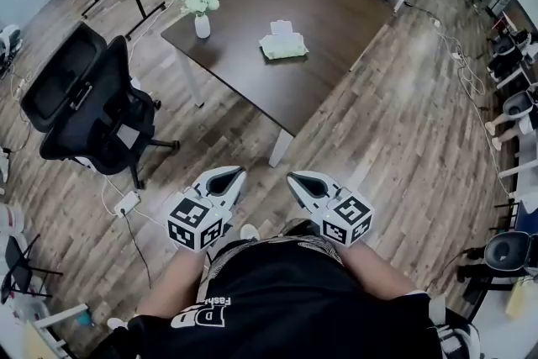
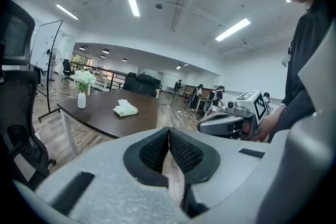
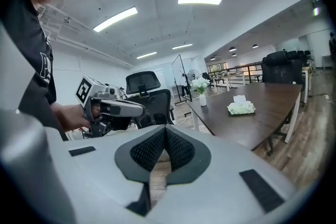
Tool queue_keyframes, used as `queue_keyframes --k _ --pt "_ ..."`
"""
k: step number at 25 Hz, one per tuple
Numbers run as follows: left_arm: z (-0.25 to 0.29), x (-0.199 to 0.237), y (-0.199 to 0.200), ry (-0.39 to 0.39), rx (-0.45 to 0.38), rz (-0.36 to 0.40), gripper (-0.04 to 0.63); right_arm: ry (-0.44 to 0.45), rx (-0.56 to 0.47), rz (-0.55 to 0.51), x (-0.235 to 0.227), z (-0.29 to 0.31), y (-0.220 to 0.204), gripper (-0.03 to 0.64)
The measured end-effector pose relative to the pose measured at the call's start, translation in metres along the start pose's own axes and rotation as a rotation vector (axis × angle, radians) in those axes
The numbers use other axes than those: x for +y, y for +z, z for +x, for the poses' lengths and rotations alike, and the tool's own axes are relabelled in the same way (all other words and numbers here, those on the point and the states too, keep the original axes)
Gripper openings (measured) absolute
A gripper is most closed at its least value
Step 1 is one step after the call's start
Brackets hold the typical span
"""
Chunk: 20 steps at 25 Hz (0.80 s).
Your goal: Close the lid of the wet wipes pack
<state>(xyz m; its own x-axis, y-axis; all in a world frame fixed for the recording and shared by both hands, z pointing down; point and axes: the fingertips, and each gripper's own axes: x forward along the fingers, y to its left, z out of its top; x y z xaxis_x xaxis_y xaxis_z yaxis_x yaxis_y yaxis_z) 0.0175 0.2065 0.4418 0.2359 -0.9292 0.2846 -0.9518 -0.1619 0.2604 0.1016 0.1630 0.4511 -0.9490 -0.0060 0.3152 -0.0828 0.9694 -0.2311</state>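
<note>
In the head view, the left gripper (image 1: 225, 175) and the right gripper (image 1: 301, 181) are held side by side, low and close in front of the person's body, both pointed forward toward the table (image 1: 336, 13), with a gap of wooden floor (image 1: 395, 130) left between the 2 tips and the table's near corner. The wet wipes pack (image 1: 283, 44) is seen lying near the middle of the dark tabletop, well apart from both grippers, with a pale flap raised at its far side. A vase of white flowers (image 1: 202, 8) is placed near the table's left corner, and a black office chair (image 1: 84, 101) is parked on the floor to the left, clear of the grippers. In the left gripper view, the left gripper's (image 2: 168, 136) jaws are seen pressed together with nothing between them; the wet wipes pack (image 2: 125, 109) is shown far ahead on the table, and the right gripper (image 2: 231, 120) is held alongside. In the right gripper view, the right gripper's (image 3: 165, 134) jaws are likewise closed on nothing, and the pack (image 3: 241, 107) is seen ahead to the right on the tabletop, under ceiling strip lights (image 3: 198, 1).
</note>
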Motion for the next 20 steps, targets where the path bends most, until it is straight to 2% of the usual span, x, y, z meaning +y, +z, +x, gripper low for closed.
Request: queue_keyframes --k 4,12,16,20 --pt "0.003 0.018 -0.003 -0.019 0.005 -0.036 0.018 -0.033 0.015 0.018 -0.009 0.011 0.004 0.0" --pt "0.027 0.043 0.0 -0.034 0.02 -0.039 0.018 -0.072 -0.013 0.046 -0.046 0.027 0.017 0.0" --pt "0.046 0.057 0.008 -0.028 0.035 -0.033 0.02 -0.071 -0.024 0.065 -0.073 0.042 0.022 0.0" --pt "0.072 0.072 0.028 -0.031 0.058 0.007 0.018 -0.061 -0.04 0.096 -0.11 0.064 0.038 0.0"
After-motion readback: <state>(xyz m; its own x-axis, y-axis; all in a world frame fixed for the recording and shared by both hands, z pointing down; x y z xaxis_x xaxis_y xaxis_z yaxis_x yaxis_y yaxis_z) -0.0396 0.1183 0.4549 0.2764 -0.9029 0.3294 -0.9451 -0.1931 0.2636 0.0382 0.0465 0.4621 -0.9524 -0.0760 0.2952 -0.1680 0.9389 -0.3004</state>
